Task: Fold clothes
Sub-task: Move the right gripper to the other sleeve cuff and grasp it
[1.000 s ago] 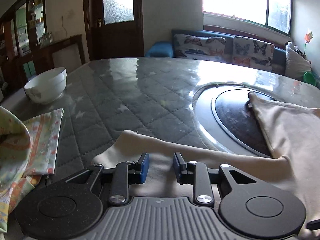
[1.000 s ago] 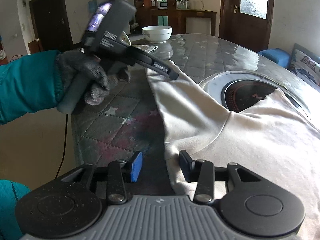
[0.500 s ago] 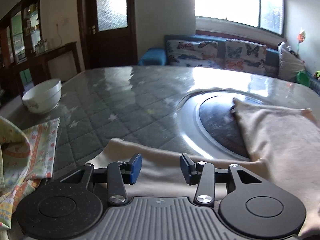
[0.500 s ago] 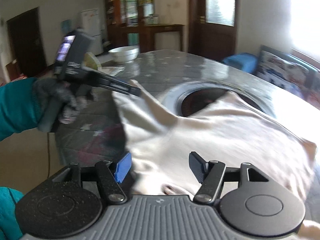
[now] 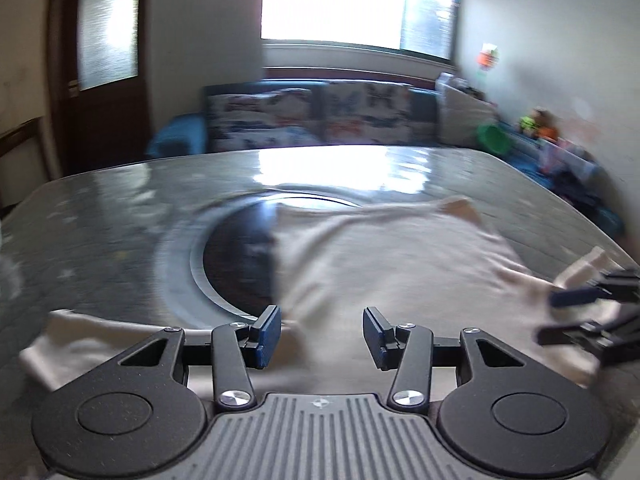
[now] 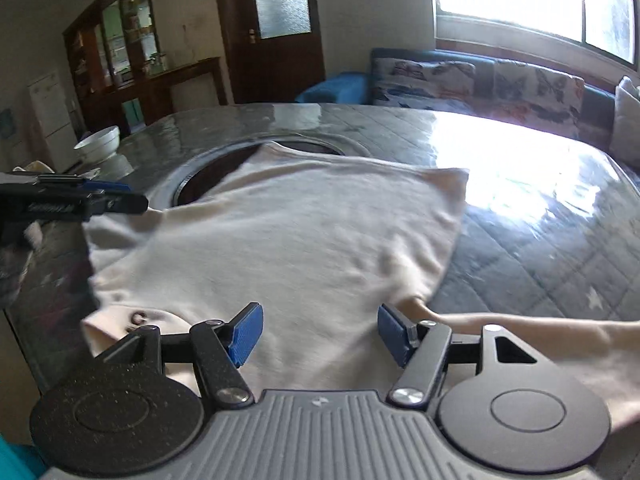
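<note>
A cream long-sleeved top (image 6: pixel 304 240) lies spread flat on the grey quilted table (image 6: pixel 540 216), partly over a round dark inset (image 6: pixel 208 168). My right gripper (image 6: pixel 320 334) hangs open just above the top's near edge, with nothing between its blue pads (image 6: pixel 246 332). One sleeve (image 6: pixel 540 340) runs off to the right under it. In the left wrist view the top (image 5: pixel 400 264) fills the middle, and my left gripper (image 5: pixel 322 336) is open over its near left part, empty. The other sleeve (image 5: pixel 64 340) lies to its left. The right gripper (image 5: pixel 560 316) shows at the right edge, the left gripper (image 6: pixel 132 202) at the left edge.
A white bowl (image 6: pixel 98 144) stands at the table's far left corner. A blue sofa with butterfly cushions (image 6: pixel 480 76) runs under the bright window behind the table. A dark wooden door (image 6: pixel 276 28) and cabinet (image 6: pixel 132 80) stand at the back left.
Both grippers have swung to the right, from the sleeve and left hem to over the top's body. Both jaws have spread wider. The patterned cloth has left the left wrist view.
</note>
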Available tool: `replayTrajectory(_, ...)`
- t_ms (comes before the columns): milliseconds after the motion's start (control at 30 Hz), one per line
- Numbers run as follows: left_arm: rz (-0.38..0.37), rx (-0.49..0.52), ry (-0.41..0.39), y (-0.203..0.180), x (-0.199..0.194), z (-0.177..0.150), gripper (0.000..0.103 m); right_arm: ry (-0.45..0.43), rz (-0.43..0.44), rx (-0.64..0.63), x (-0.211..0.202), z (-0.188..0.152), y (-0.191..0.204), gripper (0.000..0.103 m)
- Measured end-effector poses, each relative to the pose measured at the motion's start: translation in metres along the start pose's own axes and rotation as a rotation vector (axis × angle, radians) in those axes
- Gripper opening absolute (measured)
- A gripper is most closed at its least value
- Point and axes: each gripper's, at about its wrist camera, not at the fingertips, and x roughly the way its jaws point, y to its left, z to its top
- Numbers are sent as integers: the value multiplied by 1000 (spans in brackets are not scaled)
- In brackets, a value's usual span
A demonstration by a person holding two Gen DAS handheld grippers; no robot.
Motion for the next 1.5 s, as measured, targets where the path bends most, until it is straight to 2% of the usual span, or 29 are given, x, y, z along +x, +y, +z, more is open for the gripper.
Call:
replayTrajectory(200, -103, 74, 50, -39, 13, -13, 49, 1, -48, 42, -6, -5, -17, 65)
replayTrajectory(333, -146, 138, 64, -59, 9, -25, 49, -53, -4, 24, -10, 7, -12, 65)
replayTrajectory(467, -165, 177, 87, -69, 10, -33, 49, -42, 35, 7, 5, 16, -4, 65)
replayTrajectory(567, -171, 196, 105, -70, 11, -38, 49, -5, 9, 27, 20, 11, -10, 63)
replayTrajectory(733, -179, 209, 108, -71, 10, -41, 51, -26, 7, 60, 8, 7, -15, 63)
replayTrajectory(1100, -190, 214, 58, -73, 2, -26, 53, 18, -125, 78, -31, -31, -35, 69)
replayTrajectory(1233, -198, 222, 52, -80, 5, -20, 54, -5, -155, 106, -46, -39, -44, 79)
replayTrajectory(1500, -220, 231, 62, -100, 18, -16, 56, -49, -319, 216, -66, -48, -88, 79)
